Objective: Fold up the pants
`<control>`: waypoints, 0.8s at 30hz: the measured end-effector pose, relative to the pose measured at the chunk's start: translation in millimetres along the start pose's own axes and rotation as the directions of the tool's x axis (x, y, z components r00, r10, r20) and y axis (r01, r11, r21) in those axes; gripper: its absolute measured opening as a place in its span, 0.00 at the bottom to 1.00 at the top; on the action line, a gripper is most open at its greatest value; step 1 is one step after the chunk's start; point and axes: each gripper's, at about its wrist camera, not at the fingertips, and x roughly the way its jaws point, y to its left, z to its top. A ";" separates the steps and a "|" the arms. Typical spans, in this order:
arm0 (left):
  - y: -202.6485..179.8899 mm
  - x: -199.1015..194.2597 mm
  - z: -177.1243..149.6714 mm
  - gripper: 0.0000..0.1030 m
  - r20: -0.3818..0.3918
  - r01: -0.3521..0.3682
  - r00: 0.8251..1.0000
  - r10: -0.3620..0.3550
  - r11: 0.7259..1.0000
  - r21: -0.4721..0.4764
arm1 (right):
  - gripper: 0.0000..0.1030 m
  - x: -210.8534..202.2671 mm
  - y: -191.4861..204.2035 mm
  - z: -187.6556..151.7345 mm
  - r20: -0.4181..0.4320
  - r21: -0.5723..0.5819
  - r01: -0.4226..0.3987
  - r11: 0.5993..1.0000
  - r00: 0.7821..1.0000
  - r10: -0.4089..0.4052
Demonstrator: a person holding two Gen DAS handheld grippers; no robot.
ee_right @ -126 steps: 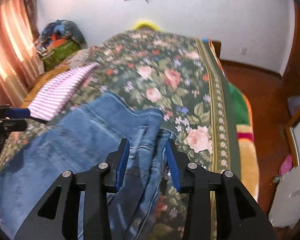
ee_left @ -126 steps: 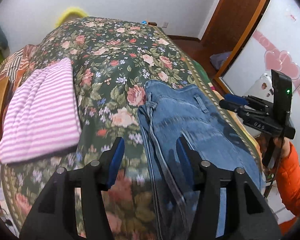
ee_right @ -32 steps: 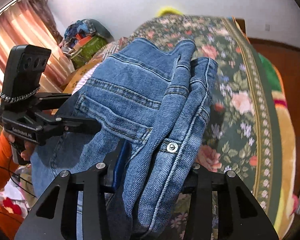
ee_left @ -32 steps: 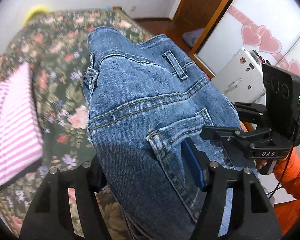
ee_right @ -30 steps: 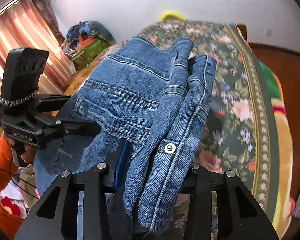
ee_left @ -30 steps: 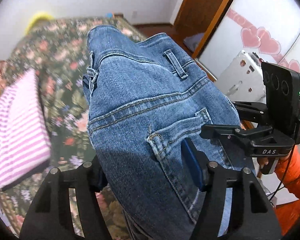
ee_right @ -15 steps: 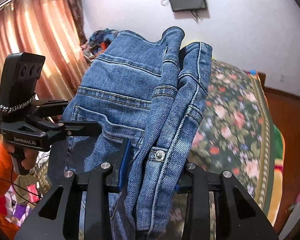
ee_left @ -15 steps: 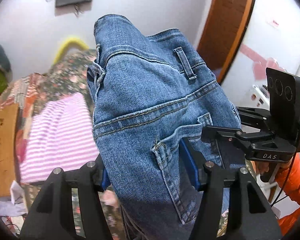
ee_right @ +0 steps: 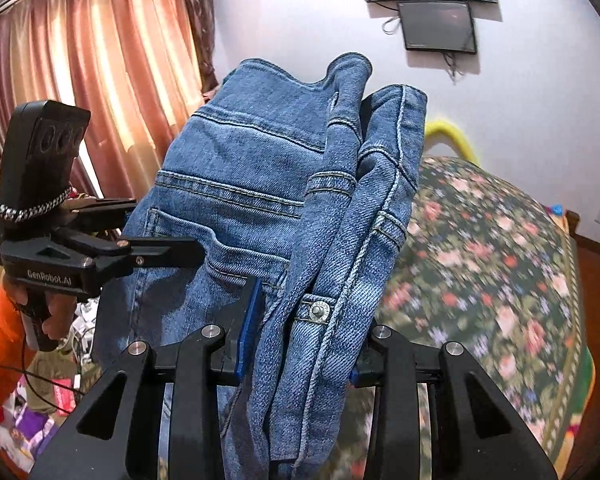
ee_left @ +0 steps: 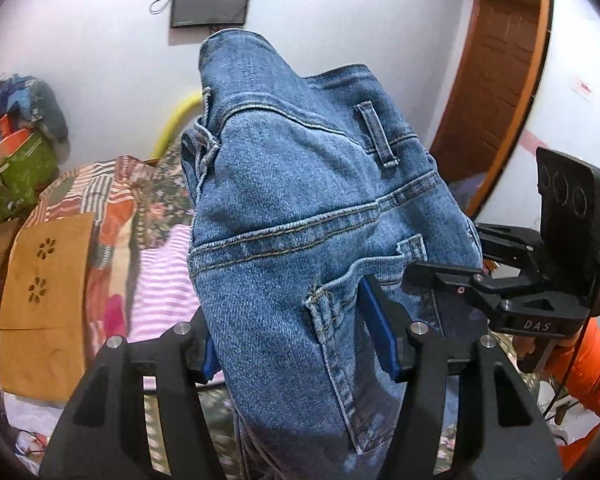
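Note:
Blue denim pants (ee_left: 300, 216) hang in the air, held up by both grippers above the bed. My left gripper (ee_left: 296, 344) is shut on the pants near a back pocket; the cloth fills the gap between its blue pads. My right gripper (ee_right: 300, 344) is shut on the bunched waistband by the metal button (ee_right: 318, 310). The pants (ee_right: 260, 184) also fill the right wrist view. Each view shows the other gripper clamped on the denim from the side: the right one (ee_left: 432, 276) and the left one (ee_right: 172, 258).
The bed with a floral cover (ee_right: 492, 256) lies below. A pink striped folded cloth (ee_left: 164, 280) rests on it, with a brown board (ee_left: 48, 280) at its left. A wall screen (ee_left: 208, 2), curtains (ee_right: 112, 72) and a wooden door (ee_left: 496, 60) surround.
Both grippers have lifted the pants well up from the bed and tilted upward; the wall and screen now show behind the denim. The grips stay the same.

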 end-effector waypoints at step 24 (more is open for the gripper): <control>167.4 212.0 9.6 0.57 -0.226 -0.046 0.974 0.004 0.983 -0.180 | 0.30 234.0 -62.8 14.2 -0.206 0.125 -0.014 0.992 0.978 0.040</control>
